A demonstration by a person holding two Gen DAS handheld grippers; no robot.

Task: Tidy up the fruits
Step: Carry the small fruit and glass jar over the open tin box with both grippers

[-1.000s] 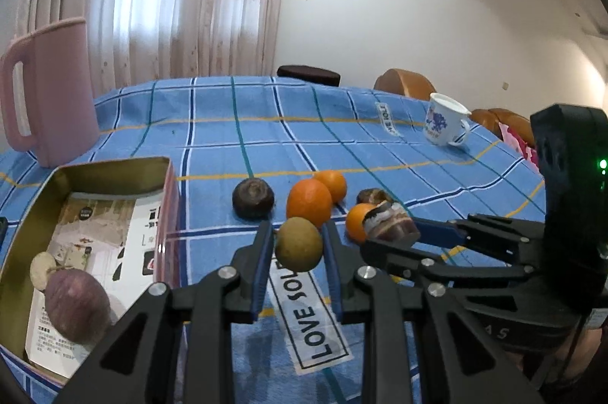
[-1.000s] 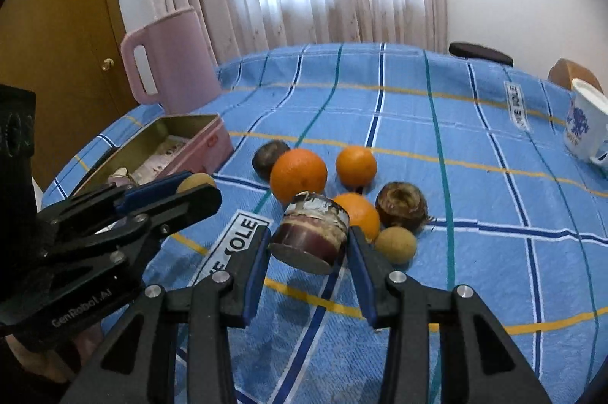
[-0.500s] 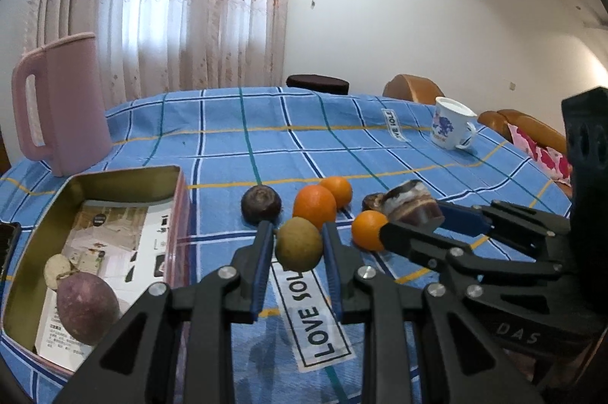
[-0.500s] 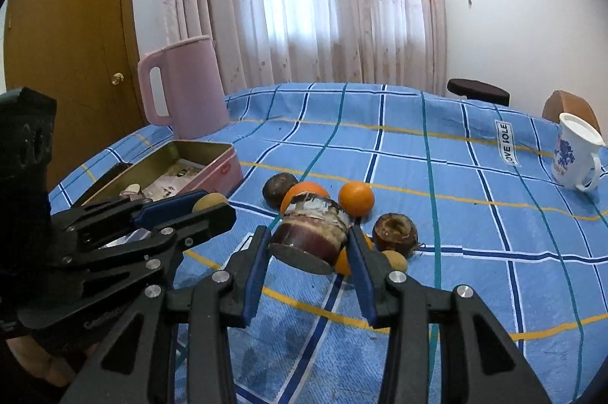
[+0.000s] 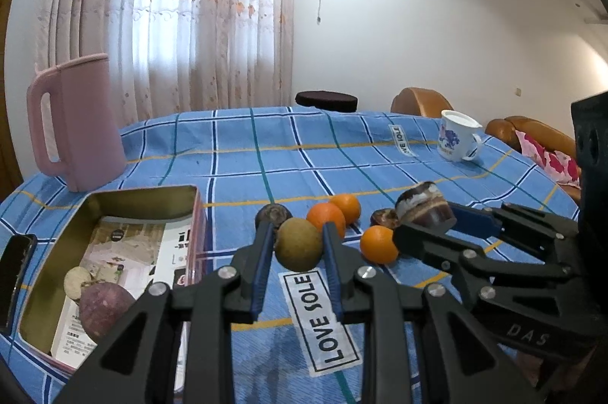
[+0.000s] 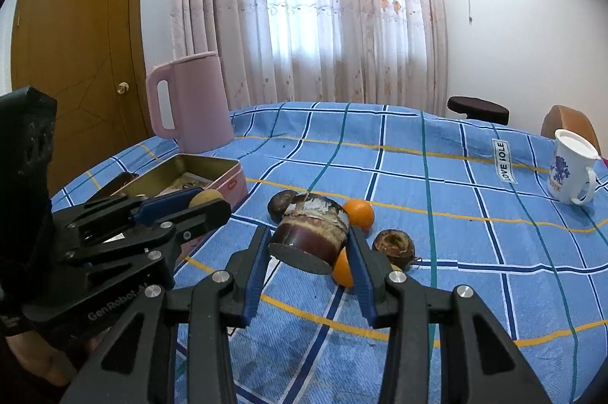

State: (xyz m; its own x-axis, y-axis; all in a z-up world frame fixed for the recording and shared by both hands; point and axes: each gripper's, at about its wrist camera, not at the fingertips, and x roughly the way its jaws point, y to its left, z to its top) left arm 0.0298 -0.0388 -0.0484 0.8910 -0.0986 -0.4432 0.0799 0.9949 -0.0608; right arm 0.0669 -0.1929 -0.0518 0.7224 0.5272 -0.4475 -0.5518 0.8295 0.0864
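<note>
Both tools were closed on fruit, the left gripper [image 5: 298, 244] pinching a small round brown fruit [image 5: 298, 244] across its middle and the right gripper [image 6: 309, 248] a dark cut fruit [image 6: 309, 235] by its sides, both seemingly light, firm and prone to roll

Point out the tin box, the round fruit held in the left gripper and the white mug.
tin box [image 5: 195, 214], left wrist view, right wall.
round fruit [image 5: 298, 244], left wrist view, its centre.
white mug [image 6: 570, 172], right wrist view, its side.
</note>
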